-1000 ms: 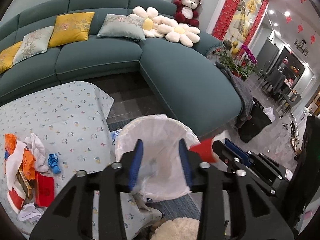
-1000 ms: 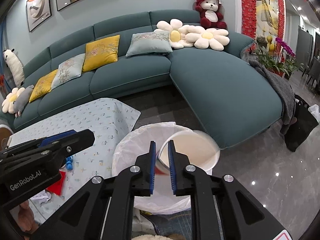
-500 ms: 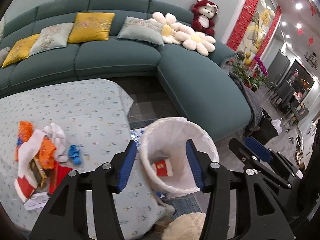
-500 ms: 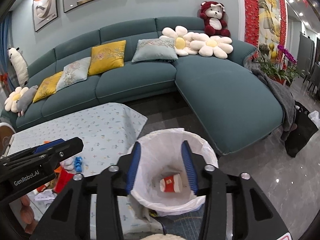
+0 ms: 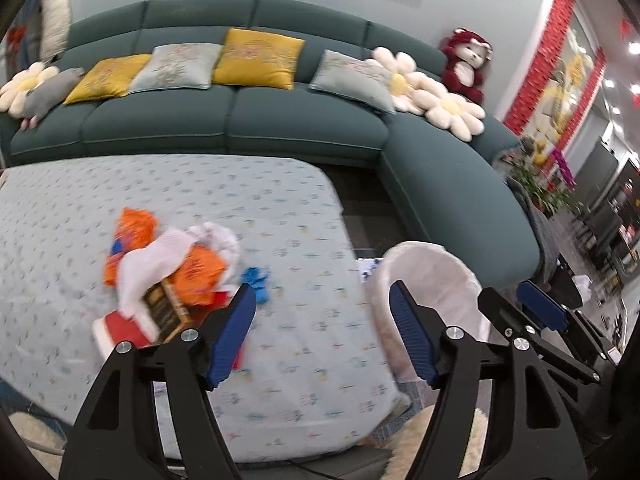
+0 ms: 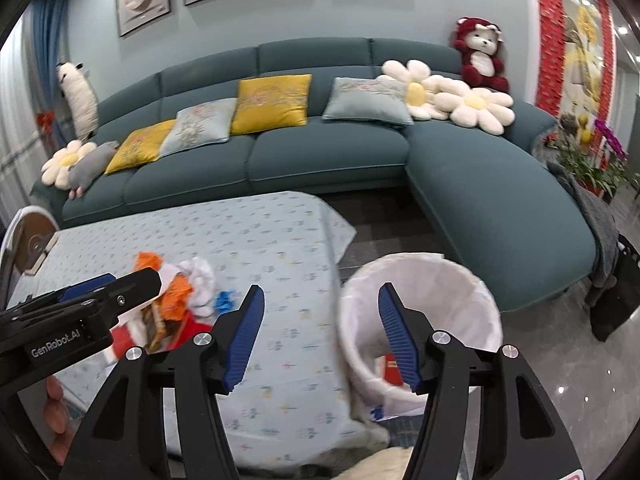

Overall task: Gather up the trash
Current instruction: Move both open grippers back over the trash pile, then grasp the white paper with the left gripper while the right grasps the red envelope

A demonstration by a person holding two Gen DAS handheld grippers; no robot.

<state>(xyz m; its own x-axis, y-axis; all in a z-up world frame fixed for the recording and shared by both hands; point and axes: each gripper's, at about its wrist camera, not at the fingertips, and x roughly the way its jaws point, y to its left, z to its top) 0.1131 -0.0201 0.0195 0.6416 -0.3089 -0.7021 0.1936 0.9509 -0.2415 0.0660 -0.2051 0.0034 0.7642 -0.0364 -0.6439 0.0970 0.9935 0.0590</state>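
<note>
A pile of trash (image 5: 168,264) lies on the table with the light patterned cloth (image 5: 280,216): orange wrappers, white paper, a brown box, a red and white carton. A small blue scrap (image 5: 256,280) lies beside it. The pile also shows in the right wrist view (image 6: 180,304). A white-lined bin (image 6: 420,304) stands on the floor right of the table, with a red item (image 6: 394,368) inside. My left gripper (image 5: 322,336) is open and empty above the table's near right part. My right gripper (image 6: 320,336) is open and empty over the gap between table and bin.
A teal corner sofa (image 6: 320,152) with cushions, flower pillows and a plush bear (image 6: 482,56) wraps behind the table and to the right. Potted plants (image 6: 600,160) and a dark bag (image 6: 616,292) stand at the far right. A fluffy white rug (image 5: 440,440) lies below.
The right gripper opened and dropped the red and white cup into the bin. Both grippers have swung left from over the bin toward the table and the trash pile.
</note>
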